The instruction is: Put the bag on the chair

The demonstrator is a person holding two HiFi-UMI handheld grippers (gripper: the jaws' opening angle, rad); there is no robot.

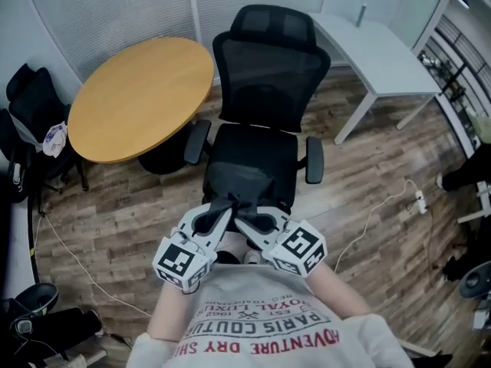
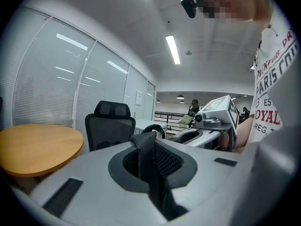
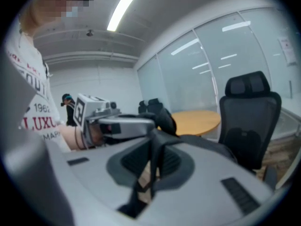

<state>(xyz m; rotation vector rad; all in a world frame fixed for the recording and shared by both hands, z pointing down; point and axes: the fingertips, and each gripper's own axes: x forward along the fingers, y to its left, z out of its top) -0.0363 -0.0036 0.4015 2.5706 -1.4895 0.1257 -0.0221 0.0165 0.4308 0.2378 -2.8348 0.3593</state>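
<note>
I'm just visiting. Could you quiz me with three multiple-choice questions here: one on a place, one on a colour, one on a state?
1. In the head view, the round table stands on which side of the office chair?
A) left B) right C) hidden behind it
2. The table's top is:
A) white B) yellowish wood C) black
3. The left gripper and right gripper are:
A) both open, empty B) both shut on the black bag C) one open, one shut

Answers: 1 A, it fills the picture's upper left; 2 B, its top looks wood-coloured; 3 B, each gripper view shows black fabric pinched between closed jaws.
</note>
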